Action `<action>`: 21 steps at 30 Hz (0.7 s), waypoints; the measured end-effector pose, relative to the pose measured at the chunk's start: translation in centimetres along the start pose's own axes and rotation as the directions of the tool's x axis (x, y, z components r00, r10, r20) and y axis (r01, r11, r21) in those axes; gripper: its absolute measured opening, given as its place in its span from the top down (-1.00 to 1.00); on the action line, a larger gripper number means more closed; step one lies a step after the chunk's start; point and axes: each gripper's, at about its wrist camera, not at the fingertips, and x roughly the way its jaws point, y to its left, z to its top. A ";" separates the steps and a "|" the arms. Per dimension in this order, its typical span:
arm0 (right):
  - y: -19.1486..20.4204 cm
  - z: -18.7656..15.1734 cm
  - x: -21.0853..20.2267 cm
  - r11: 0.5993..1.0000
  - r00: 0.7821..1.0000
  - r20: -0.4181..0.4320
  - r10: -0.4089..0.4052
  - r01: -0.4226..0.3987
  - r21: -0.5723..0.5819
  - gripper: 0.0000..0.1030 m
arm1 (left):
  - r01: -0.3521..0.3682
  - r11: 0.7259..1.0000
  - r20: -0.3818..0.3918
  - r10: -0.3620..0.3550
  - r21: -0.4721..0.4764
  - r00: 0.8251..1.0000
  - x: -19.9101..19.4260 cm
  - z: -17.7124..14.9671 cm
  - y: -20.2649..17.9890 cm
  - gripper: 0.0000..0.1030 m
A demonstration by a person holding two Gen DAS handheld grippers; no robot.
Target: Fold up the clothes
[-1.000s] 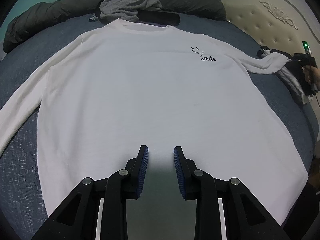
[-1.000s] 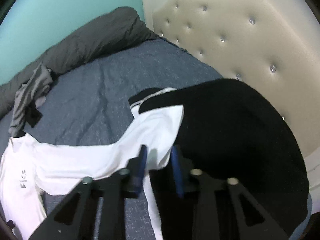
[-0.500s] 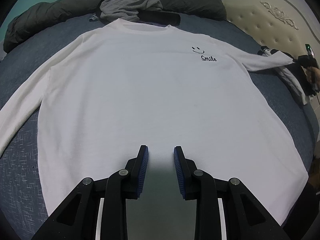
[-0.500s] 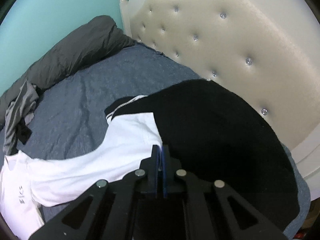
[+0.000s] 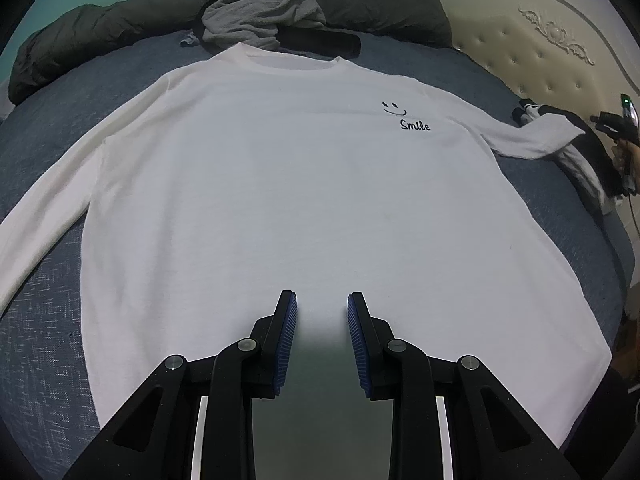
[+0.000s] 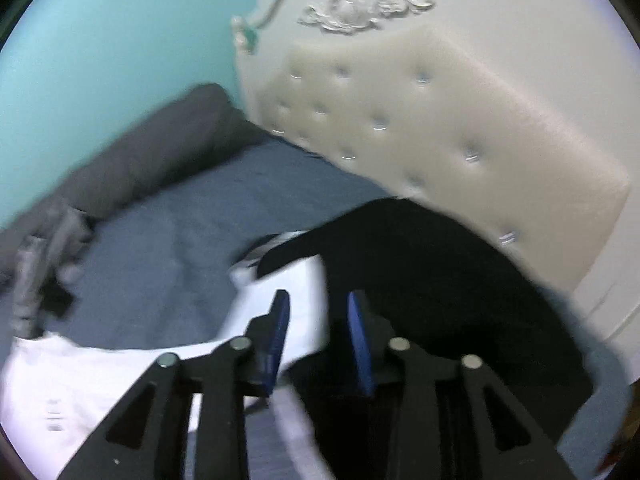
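A white long-sleeved knit shirt (image 5: 288,184) with a black smiley and "Smile" print lies spread flat, front up, on the blue-grey bedspread (image 5: 40,352). The left gripper (image 5: 322,300) hovers over its hem, blue-padded fingers part-open and gripping nothing. By the cream tufted headboard (image 6: 440,128), the right gripper (image 6: 318,300) is opening just above the shirt's sleeve cuff (image 6: 304,280), beside a black garment (image 6: 440,280).

My bed (image 5: 132,80), laid with clothes

On its blue cover a white shirt (image 5: 280,200) lies flat, front up, sleeves spread to both sides. Past the collar sit a grey garment (image 5: 260,24) and a rolled dark duvet (image 5: 100,28) along the far edge. A black garment (image 6: 440,280) lies by the headboard (image 6: 460,128), under the shirt's cuff.
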 end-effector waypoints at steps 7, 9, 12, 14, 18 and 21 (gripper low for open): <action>10.2 -9.7 3.6 0.904 0.866 -0.261 0.427 -0.404 0.139 0.38 | 0.004 1.000 0.008 -0.004 0.000 1.000 -0.3 -0.1 0.1 0.44; 13.6 -13.2 5.3 0.866 0.800 -0.333 0.500 -0.468 0.175 0.38 | -0.007 1.000 0.009 0.007 -0.007 1.000 -0.3 -0.2 0.6 0.44; 17.5 -16.8 7.1 0.840 0.747 -0.390 0.539 -0.509 0.187 0.38 | -0.023 0.999 0.005 0.023 -0.024 1.000 -0.2 -0.2 1.6 0.44; 18.7 -18.1 8.2 0.827 0.723 -0.404 0.561 -0.516 0.225 0.38 | -0.034 0.999 -0.003 0.033 -0.037 0.999 0.1 -0.2 2.4 0.44; 20.3 -20.0 10.0 0.811 0.704 -0.404 0.585 -0.496 0.311 0.38 | -0.039 0.998 -0.008 0.039 -0.057 0.999 0.2 -0.3 3.4 0.44; 21.0 -20.1 11.0 0.801 0.699 -0.394 0.597 -0.486 0.351 0.37 | -0.037 0.997 -0.003 0.037 -0.061 0.999 0.0 -0.2 3.6 0.44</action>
